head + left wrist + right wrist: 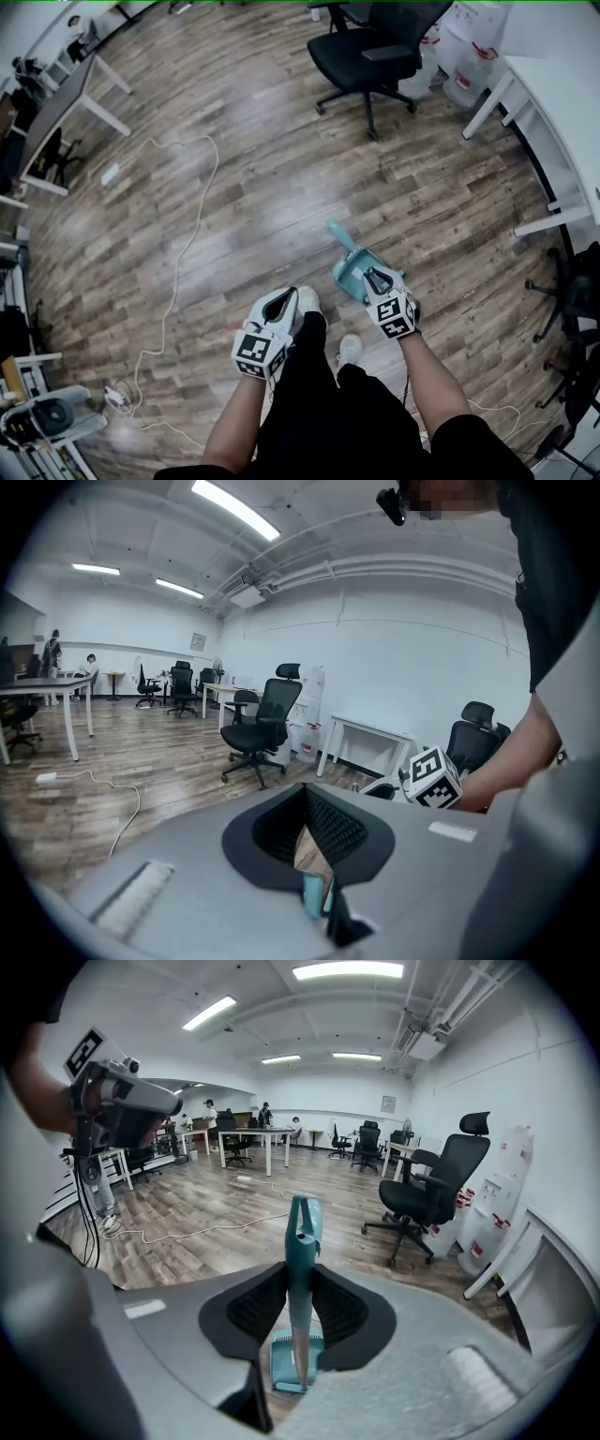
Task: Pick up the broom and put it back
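A teal broom [352, 268] with a flat teal base stands on the wooden floor just ahead of my feet, its handle [301, 1232] upright. My right gripper [374, 277] is shut on that handle partway up; in the right gripper view the handle fills the gap between the black pads [345, 1309], and the base [292, 1372] shows below. My left gripper [284, 298] hangs to the left over a white shoe, apart from the broom. Its jaws [314, 847] stand a narrow way apart. Only floor and a small teal strip show through the gap.
A black office chair [373, 49] stands ahead on the right, next to water jugs [461, 58] and white desks [555, 105]. A white cable [187, 234] runs across the floor on the left to a power strip [117, 398]. Another desk [67, 101] is at the far left.
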The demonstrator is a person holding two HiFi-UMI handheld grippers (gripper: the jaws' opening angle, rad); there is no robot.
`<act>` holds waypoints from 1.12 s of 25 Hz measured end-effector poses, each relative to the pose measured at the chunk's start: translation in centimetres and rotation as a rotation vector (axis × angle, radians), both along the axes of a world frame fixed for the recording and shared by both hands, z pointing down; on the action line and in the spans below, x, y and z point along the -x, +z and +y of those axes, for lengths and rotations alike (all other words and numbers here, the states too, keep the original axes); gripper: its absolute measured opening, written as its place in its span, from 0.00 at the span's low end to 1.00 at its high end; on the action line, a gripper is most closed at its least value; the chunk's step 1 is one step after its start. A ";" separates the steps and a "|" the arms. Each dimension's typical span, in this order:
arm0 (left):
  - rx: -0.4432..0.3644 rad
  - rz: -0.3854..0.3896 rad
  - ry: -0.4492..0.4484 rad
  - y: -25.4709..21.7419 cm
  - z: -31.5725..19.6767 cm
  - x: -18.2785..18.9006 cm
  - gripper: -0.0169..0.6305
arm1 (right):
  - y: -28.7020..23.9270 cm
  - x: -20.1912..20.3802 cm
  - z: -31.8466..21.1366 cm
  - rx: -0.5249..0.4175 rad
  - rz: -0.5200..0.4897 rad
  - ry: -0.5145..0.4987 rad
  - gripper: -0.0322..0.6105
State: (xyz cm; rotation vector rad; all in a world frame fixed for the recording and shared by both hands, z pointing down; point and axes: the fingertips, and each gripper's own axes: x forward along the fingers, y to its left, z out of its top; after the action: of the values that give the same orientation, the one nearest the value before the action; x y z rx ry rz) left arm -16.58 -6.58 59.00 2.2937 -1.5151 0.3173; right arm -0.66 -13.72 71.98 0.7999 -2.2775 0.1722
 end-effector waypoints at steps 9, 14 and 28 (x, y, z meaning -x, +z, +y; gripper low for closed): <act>0.012 -0.007 0.006 0.8 -1.5 1.2 0.06 | 0.6 2.2 -2.5 -0.013 0.001 0.012 0.19; 0.029 -0.007 0.006 1.1 -1.8 1.5 0.06 | 0.9 3.0 -3.0 -0.019 0.015 0.015 0.19; 0.055 0.001 0.020 1.4 -1.4 1.2 0.06 | 1.6 3.7 -3.9 -0.035 0.026 0.027 0.20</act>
State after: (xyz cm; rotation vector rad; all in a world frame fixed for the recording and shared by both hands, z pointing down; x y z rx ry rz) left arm -17.78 -8.03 60.37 2.2675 -1.4651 0.3588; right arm -4.40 -17.61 73.61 0.8462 -2.2517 0.1334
